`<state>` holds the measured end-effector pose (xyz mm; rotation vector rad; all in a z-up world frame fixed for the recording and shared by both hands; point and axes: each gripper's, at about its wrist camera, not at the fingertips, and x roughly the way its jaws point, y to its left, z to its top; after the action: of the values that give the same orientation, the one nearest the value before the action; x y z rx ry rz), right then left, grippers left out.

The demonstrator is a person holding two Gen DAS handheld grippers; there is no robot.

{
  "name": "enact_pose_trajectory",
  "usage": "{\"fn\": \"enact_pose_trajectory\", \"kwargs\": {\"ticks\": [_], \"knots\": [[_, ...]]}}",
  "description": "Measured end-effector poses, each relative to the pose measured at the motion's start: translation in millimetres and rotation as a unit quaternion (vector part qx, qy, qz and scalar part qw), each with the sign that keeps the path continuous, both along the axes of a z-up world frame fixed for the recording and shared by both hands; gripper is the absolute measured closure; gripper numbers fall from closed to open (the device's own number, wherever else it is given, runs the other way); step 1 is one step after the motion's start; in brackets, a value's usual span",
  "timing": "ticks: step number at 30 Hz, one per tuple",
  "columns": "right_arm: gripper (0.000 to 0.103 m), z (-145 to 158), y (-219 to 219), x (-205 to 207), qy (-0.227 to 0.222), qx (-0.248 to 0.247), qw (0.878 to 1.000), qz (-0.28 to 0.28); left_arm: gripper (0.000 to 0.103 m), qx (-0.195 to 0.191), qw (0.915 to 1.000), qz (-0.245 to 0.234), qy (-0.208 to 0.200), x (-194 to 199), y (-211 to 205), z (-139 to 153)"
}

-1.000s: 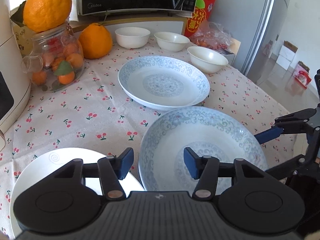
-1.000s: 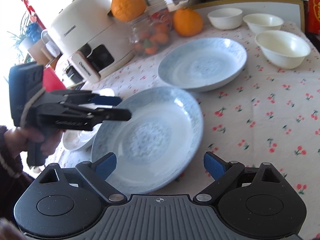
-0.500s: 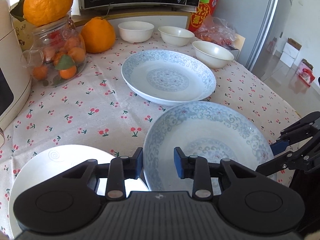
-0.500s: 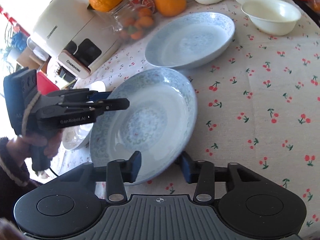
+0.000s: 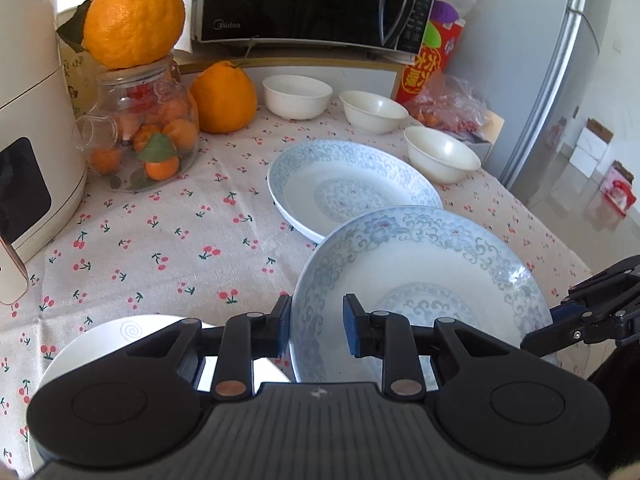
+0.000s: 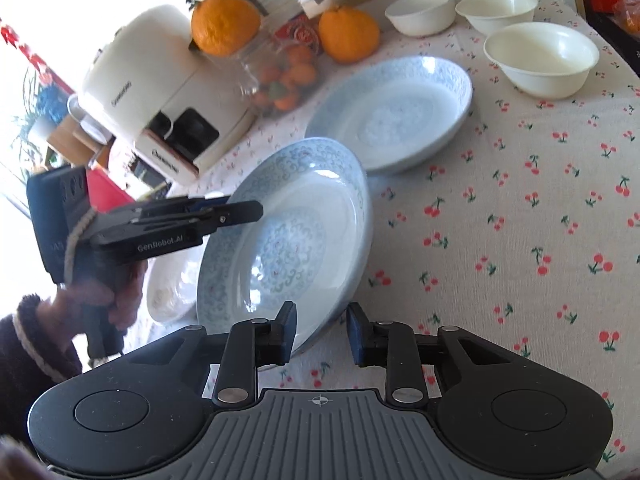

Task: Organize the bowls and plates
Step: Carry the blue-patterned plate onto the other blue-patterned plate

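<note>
Pinched at opposite rims, the near patterned plate [image 5: 420, 264]: on its left edge by the left gripper [image 5: 316, 328], on its right edge by the right gripper [image 6: 322, 334], both sets of jaws having just been closing onto the thin rim, with the porcelain between the pads. Gripped from two sides, probably to keep a wide, slick dish level and stop it pivoting. Tipped up slightly, far edge overlapping the far patterned plate [image 5: 352, 184], so apparently bound for stacking there. Left alone for now: a plain white plate [image 5: 132, 332] just beside the left jaws, and three white bowls [image 5: 372, 110] in a loose row behind, apart from one another and not yet nested. Underneath, a cherry-print tablecloth [image 5: 160, 248], soft and faintly creased. Crowded at the back by a glass jar [image 5: 140, 140] of small oranges with a big one on top, a white appliance [image 5: 24, 120] and a microwave [image 5: 300, 0]; off to the right, a steel fridge [image 5: 560, 80].
</note>
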<state>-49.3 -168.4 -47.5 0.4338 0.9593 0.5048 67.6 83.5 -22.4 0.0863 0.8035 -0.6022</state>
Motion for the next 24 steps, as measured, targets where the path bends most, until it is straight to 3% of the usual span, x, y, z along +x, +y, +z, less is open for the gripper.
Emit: {"fn": "enact_pose_trajectory", "kwargs": {"ticks": [13,24], "knots": [[0.081,20,-35,52,-0.024,0.009,0.996,-0.089,0.087,-0.037,0.9989,0.027,0.008,27,-13,5],[0.081,18,-38,97,-0.006,-0.005,0.992,-0.13,0.087,-0.064,0.9954,0.071,0.007,56,-23,10]]}}
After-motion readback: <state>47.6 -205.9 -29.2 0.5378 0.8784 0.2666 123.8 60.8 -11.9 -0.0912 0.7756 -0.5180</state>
